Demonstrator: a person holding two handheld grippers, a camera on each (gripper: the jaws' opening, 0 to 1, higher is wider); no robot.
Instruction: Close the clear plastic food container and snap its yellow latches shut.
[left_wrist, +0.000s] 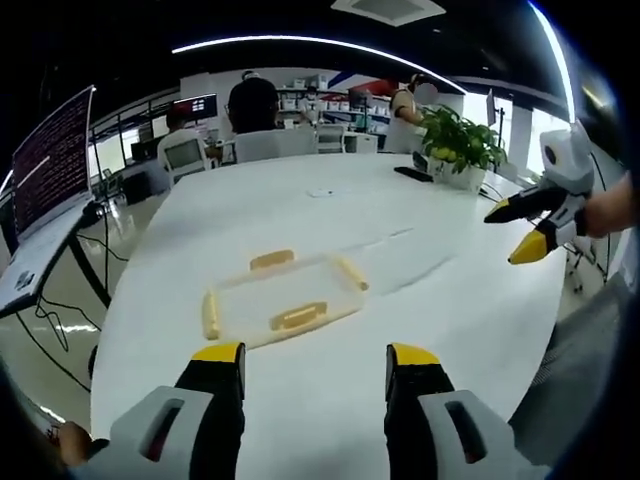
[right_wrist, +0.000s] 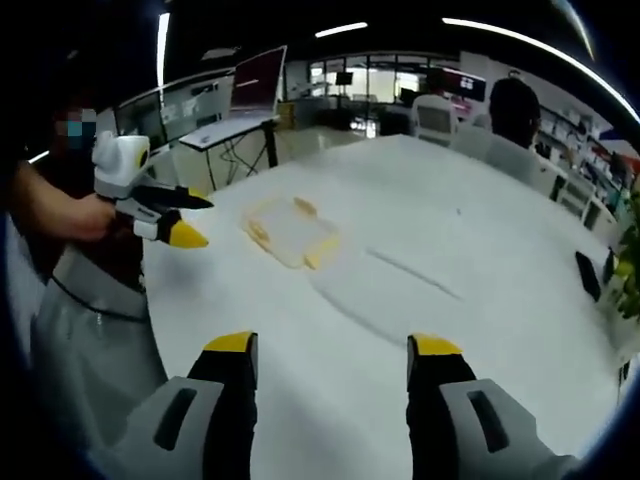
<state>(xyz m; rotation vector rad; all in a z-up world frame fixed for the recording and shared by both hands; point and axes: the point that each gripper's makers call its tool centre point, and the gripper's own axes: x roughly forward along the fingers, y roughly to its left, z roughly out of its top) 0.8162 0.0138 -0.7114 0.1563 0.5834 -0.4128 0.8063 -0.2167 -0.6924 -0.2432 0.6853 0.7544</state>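
A clear plastic food container (left_wrist: 283, 300) lies flat on the white table (left_wrist: 420, 300), a yellow latch (left_wrist: 297, 316) on each of its sides. It lies just beyond my left gripper (left_wrist: 315, 356), which is open with nothing between its jaws. My right gripper (left_wrist: 508, 236) hangs open in the air at the table's right edge, held by a hand. In the right gripper view the container (right_wrist: 290, 230) lies well ahead and to the left of my right gripper (right_wrist: 333, 346), and the left gripper (right_wrist: 200, 222) hovers open beside it. I cannot tell whether the latches are snapped.
A potted plant (left_wrist: 460, 145) and a dark phone (left_wrist: 412, 173) sit at the table's far right. Beyond the left edge stands a desk with a monitor (left_wrist: 50, 160). Chairs and people are at the far end. A person (right_wrist: 90, 270) stands at the table's near edge.
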